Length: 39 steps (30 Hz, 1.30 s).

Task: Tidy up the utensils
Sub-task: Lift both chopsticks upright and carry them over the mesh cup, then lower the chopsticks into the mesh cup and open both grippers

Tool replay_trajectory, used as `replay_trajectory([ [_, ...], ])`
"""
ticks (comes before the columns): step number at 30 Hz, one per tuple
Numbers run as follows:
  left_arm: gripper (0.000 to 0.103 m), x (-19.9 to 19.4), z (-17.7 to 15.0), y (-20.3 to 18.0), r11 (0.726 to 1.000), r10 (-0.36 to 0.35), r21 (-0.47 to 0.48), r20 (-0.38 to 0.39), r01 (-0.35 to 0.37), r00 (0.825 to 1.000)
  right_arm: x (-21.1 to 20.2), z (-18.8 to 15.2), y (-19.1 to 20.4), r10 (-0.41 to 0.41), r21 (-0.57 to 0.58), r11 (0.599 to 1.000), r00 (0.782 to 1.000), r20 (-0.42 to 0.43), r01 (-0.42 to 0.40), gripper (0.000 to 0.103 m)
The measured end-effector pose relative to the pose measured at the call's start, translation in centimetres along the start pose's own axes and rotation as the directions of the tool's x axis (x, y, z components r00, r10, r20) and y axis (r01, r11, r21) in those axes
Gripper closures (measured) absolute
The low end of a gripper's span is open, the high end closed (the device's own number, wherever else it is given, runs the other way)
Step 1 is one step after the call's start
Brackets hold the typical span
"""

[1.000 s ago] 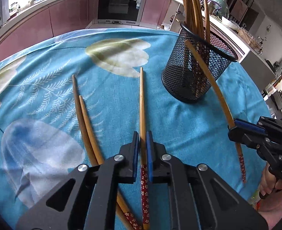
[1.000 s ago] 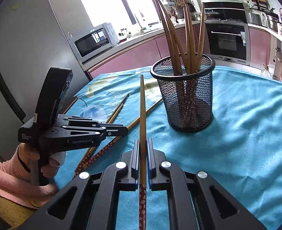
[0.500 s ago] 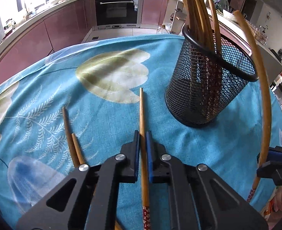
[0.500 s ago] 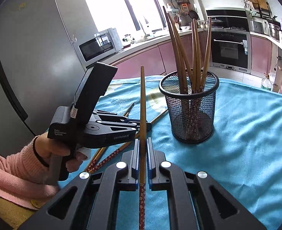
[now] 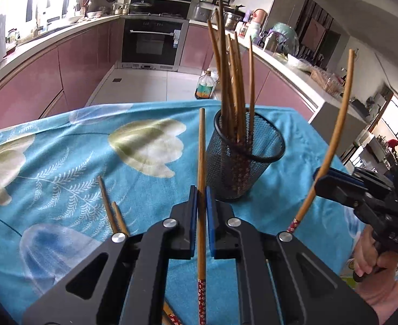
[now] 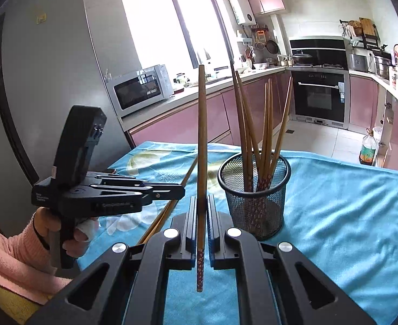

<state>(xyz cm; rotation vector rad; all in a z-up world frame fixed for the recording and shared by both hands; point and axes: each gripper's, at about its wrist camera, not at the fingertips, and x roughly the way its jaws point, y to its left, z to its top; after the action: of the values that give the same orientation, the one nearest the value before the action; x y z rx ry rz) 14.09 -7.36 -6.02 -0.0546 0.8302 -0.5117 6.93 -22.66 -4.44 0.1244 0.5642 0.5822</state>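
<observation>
Left wrist | both jaws pinch a chopstick (image 5: 201,178) each | mesh holder (image 5: 246,159) just beside, rim unobstructed

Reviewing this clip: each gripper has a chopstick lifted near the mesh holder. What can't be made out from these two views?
- Patterned ends of the two loose chopsticks on the cloth: left wrist view, hidden under the left gripper.
- Bottom of the mesh holder: both views, its mesh and the standing chopsticks block it.
- Labels on the left gripper's body: right wrist view, too small to read.
- Right gripper and held chopstick: grip visible.
</observation>
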Motion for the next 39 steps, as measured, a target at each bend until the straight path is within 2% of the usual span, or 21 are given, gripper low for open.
replay_trajectory([
  [5, 0.096, -3.3, 1.1, -0.1, 0.996, -0.084, -0.014, 0.065, 0.085, 0.994, -0.7, 1.5, 0.1, -0.008, -0.022, 1.000, 0.999, 0.052, 0.010, 0.097],
  [13, 0.096, -7.4, 3.3, -0.4, 0.986, -0.160, -0.015, 0.174, 0.165, 0.972, -1.4, 3.8, -0.2, -0.027, -0.035, 0.999, 0.993, 0.111, 0.031, 0.097],
  [19, 0.096, -9.3, 5.6, -0.5, 0.980, -0.189, -0.021, 0.242, 0.200, 0.952, -1.6, 5.6, -0.8, -0.029, -0.033, 0.999, 0.989, 0.142, 0.034, 0.097],
  [27, 0.096, -10.4, 8.5, -1.5, 0.982, -0.182, 0.003, 0.285, 0.189, 0.941, -1.7, 7.4, -1.2, -0.049, -0.040, 0.998, 0.983, 0.175, 0.057, 0.097],
  [32, 0.096, -10.4, 9.8, -2.1, 0.986, -0.165, 0.020, 0.286, 0.167, 0.944, -1.6, 8.1, -1.8, -0.080, -0.033, 0.996, 0.977, 0.199, 0.088, 0.097],
  [39, 0.096, -7.4, 10.2, -2.7, 0.992, -0.127, 0.039, 0.204, 0.122, 0.971, 0.6, 8.0, -3.3, -0.092, 0.014, 0.996, 0.982, 0.162, 0.091, 0.097],
])
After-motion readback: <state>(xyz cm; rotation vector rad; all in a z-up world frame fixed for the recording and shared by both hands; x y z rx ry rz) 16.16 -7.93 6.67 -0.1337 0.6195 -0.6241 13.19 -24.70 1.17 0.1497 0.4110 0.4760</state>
